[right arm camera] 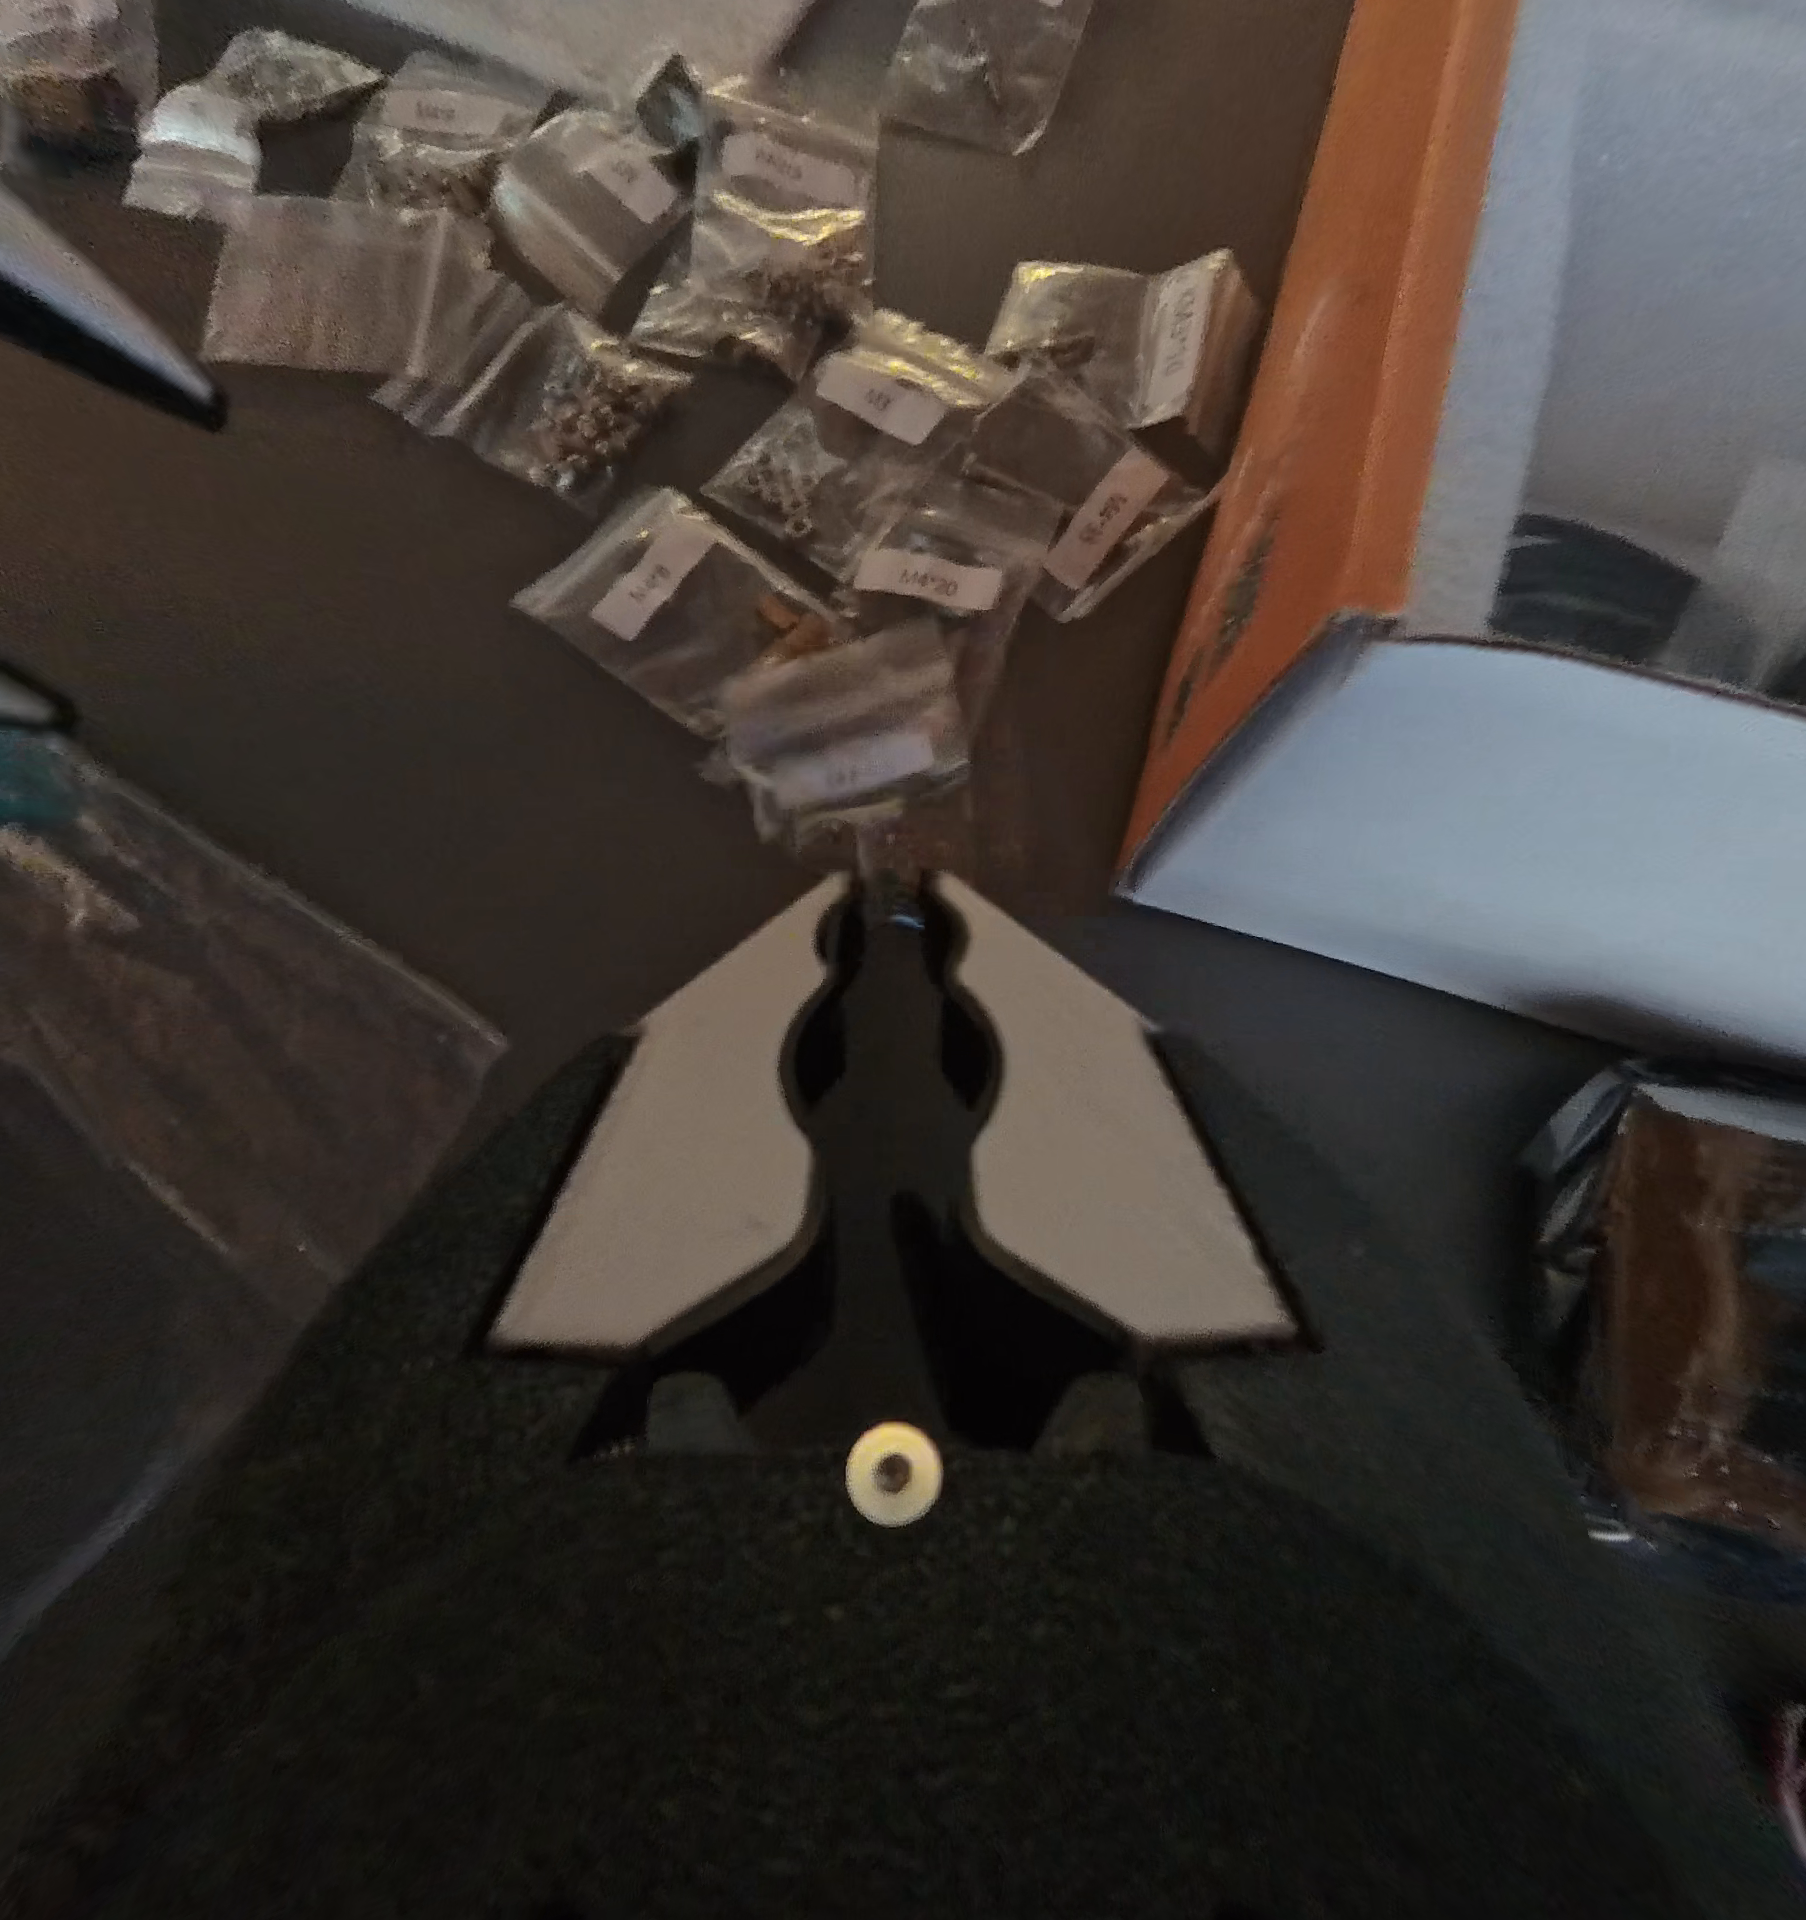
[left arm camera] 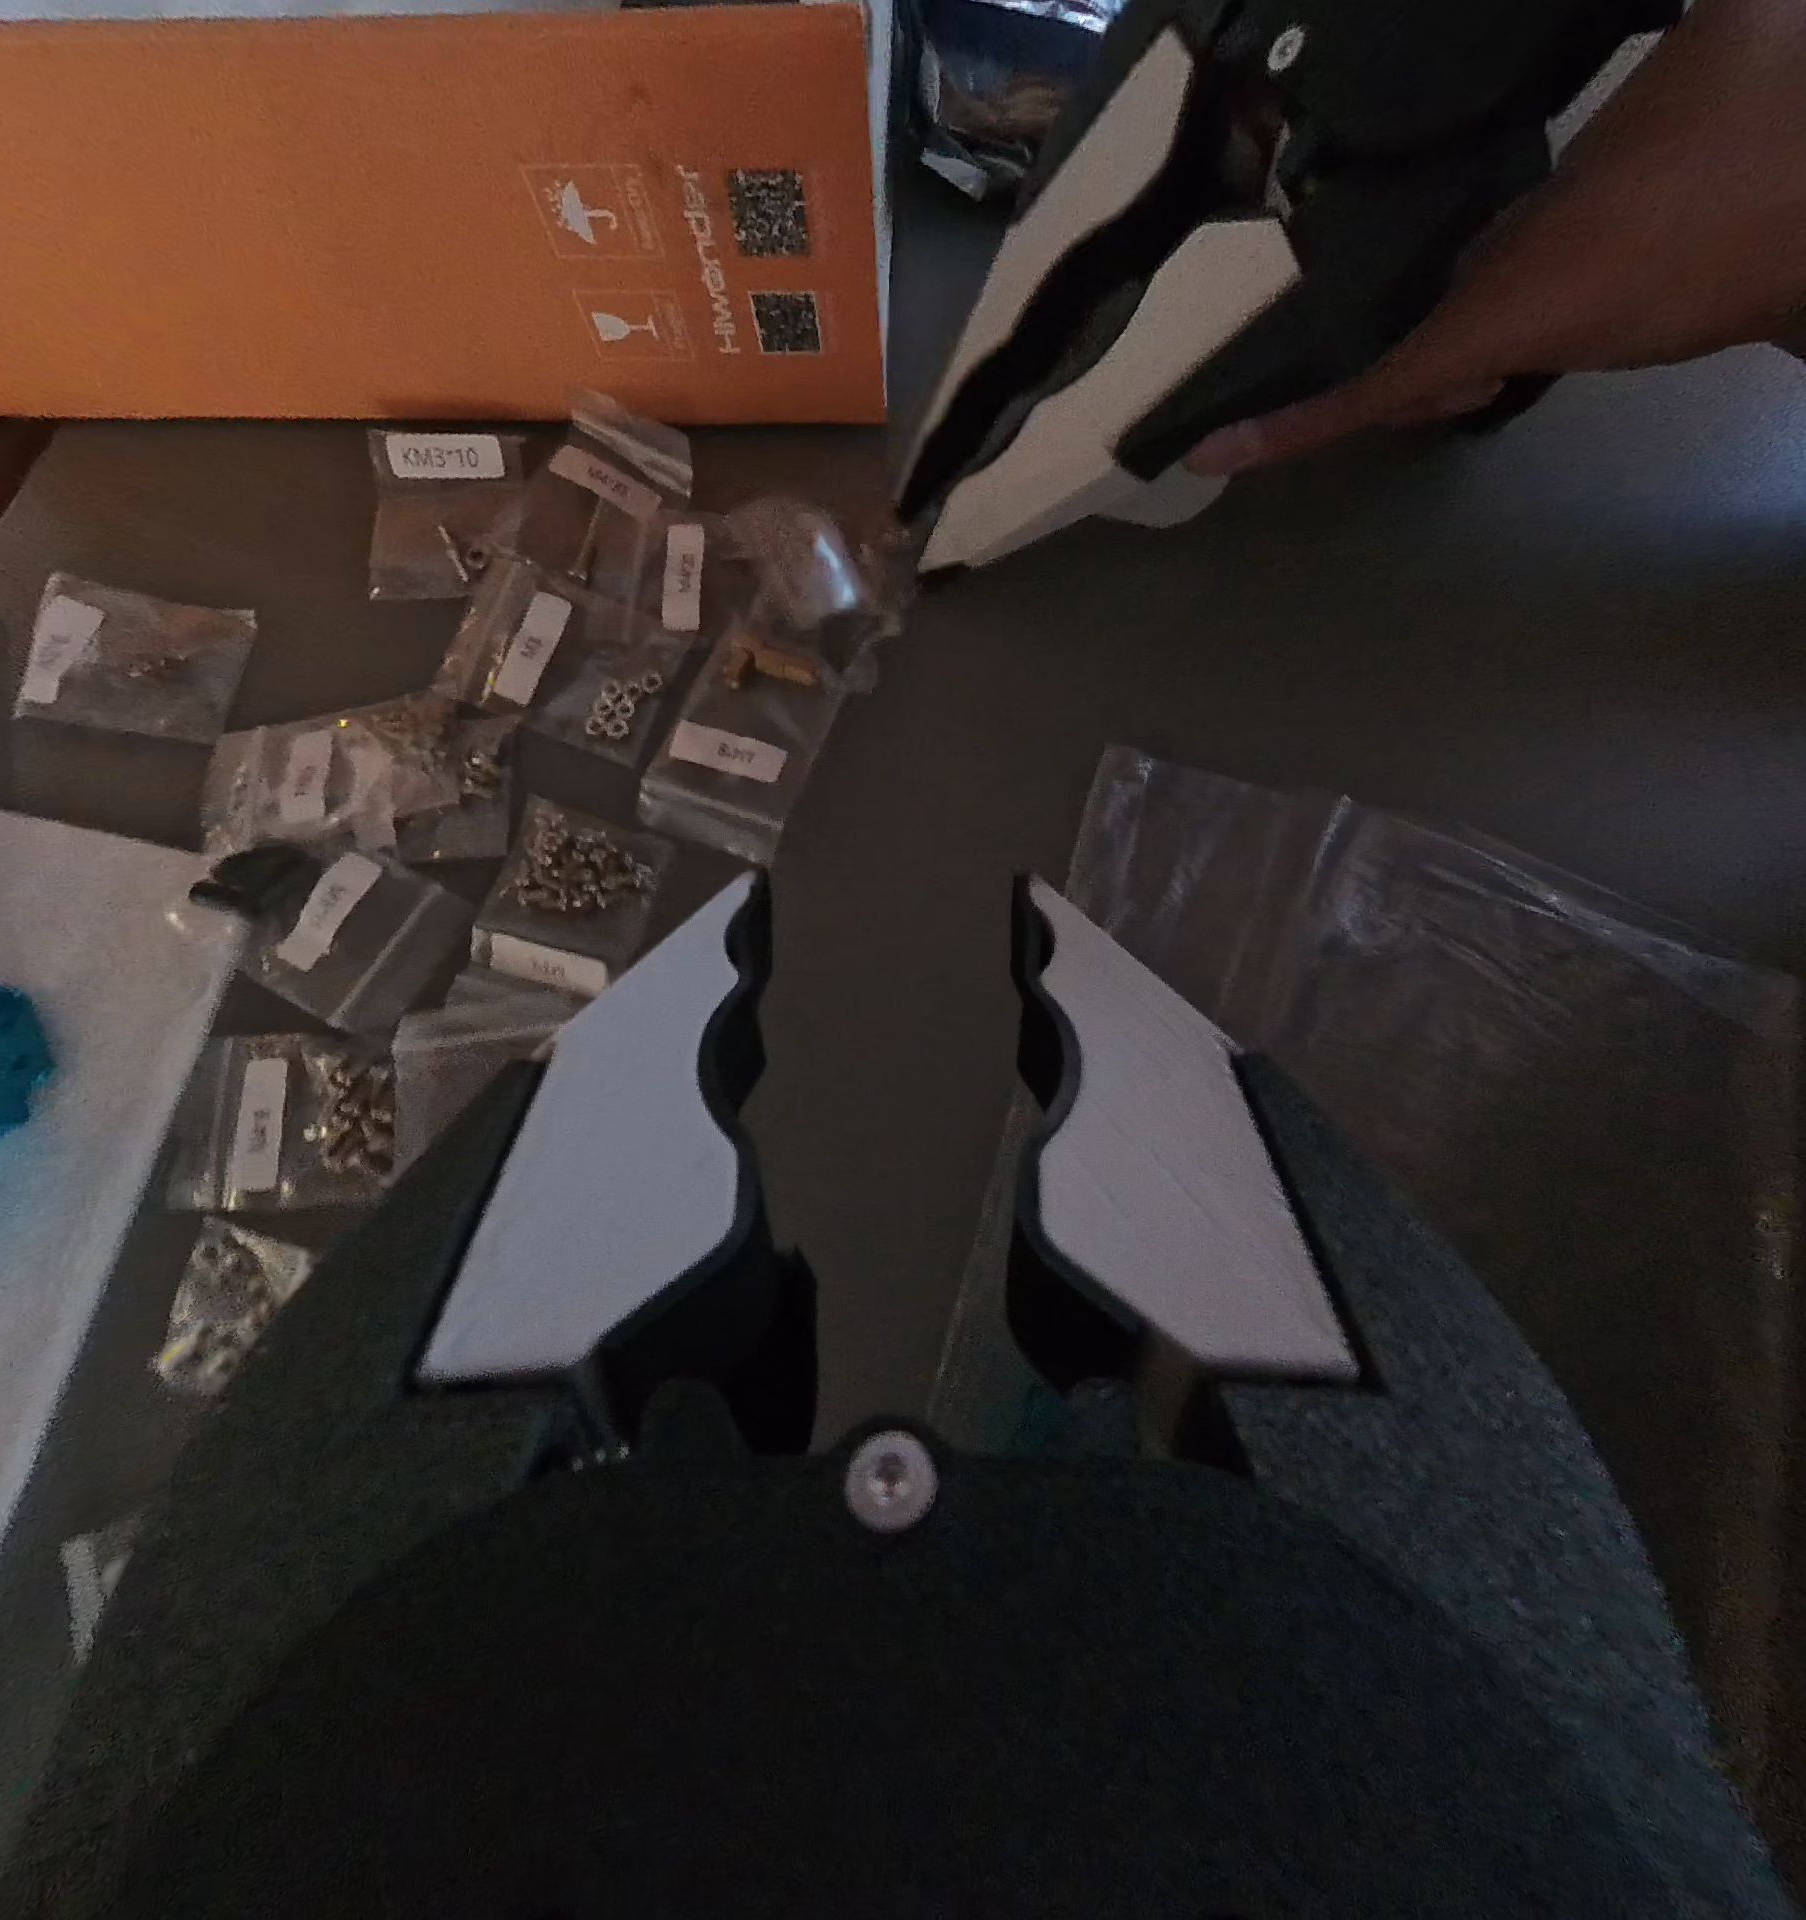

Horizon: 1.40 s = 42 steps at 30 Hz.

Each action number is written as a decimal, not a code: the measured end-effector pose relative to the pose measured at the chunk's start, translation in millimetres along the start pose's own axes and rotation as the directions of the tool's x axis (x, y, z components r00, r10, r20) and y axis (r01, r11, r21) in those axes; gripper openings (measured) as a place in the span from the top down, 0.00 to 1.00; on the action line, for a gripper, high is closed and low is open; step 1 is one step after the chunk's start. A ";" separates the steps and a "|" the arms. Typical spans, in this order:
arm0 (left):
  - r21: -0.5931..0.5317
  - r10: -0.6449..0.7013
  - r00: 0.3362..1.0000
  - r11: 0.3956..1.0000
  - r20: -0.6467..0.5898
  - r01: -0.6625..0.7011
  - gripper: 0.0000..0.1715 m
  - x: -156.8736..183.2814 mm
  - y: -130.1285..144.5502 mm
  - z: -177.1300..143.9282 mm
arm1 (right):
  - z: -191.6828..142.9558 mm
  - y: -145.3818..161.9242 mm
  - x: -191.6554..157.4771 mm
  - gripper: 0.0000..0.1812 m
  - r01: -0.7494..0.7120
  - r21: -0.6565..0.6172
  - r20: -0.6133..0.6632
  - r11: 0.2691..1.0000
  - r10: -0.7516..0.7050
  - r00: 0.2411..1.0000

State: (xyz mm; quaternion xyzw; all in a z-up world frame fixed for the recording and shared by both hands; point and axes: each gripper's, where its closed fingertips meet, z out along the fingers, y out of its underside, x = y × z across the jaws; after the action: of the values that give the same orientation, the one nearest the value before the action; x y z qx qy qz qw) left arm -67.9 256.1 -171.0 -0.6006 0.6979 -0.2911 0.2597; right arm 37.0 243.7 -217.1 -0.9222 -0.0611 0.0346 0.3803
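Dark table [left arm camera: 1294, 675]: labelled hardware bags [left arm camera: 525, 727] beside orange box [left arm camera: 359, 208]. Left gripper [left arm camera: 888, 894] fingers spread, empty (over bare table). Right gripper [right arm camera: 891, 883] fingers pinching small clear bag [right arm camera: 847, 738].

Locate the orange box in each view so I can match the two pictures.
Left wrist view: orange box fills the upper left, lying behind the scattered bags.
Right wrist view: the box stands along the right side, its orange side facing the bags.
Shared landmark: the pile of small labelled bags on the dark table, beside the box in both views.
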 end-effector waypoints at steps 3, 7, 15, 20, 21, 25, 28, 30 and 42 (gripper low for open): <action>0.014 -0.067 0.998 0.998 -0.003 0.067 0.74 8.4 2.8 -12.9 | -7.9 7.0 -10.7 1.00 0.113 -0.018 -0.050 0.993 -0.113 0.992; 0.073 -0.220 0.971 0.971 -0.091 0.226 0.73 27.1 1.7 -21.7 | -31.0 -5.1 -36.2 0.99 0.161 0.086 -0.087 0.983 -0.153 0.984; 0.270 -0.219 0.963 0.928 -0.159 0.256 0.73 64.0 -13.6 -49.6 | -58.8 -36.6 -138.5 0.99 0.126 0.231 0.054 0.965 -0.142 0.988; 0.287 -0.276 0.957 0.913 -0.094 0.291 0.99 57.8 5.6 -72.5 | -63.5 -43.9 -167.8 0.99 0.119 0.264 0.104 0.957 -0.151 0.983; 0.300 -0.293 0.950 0.902 -0.109 0.312 1.00 57.6 7.4 -78.1 | -64.7 -45.0 -173.6 0.99 0.119 0.277 0.123 0.954 -0.157 0.980; 0.321 -0.386 0.901 0.842 -0.200 0.432 1.00 56.6 17.2 -96.1 | -72.1 -51.7 -188.9 0.86 0.196 0.347 0.114 0.917 -0.248 0.962; 0.333 -0.460 0.839 0.774 -0.289 0.539 1.00 55.1 20.9 -109.2 | -74.5 -64.1 -192.4 0.65 0.312 0.382 -0.017 0.870 -0.331 0.943; 0.338 -0.474 0.813 0.744 -0.339 0.576 1.00 57.1 22.0 -117.0 | -71.1 -72.6 -206.2 0.61 0.355 0.410 -0.037 0.840 -0.373 0.927; 0.324 -0.312 0.892 0.850 -0.327 0.416 1.00 72.4 46.5 -150.8 | -96.0 -87.1 -249.1 0.90 0.102 0.557 0.485 0.824 -0.422 0.766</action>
State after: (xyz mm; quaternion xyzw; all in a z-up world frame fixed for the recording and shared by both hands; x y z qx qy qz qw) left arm -217.7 203.7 -100.4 -0.6161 0.5271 -0.5434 0.2174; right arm -206.5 203.5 -83.2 -0.7151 -0.2978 0.2778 0.5681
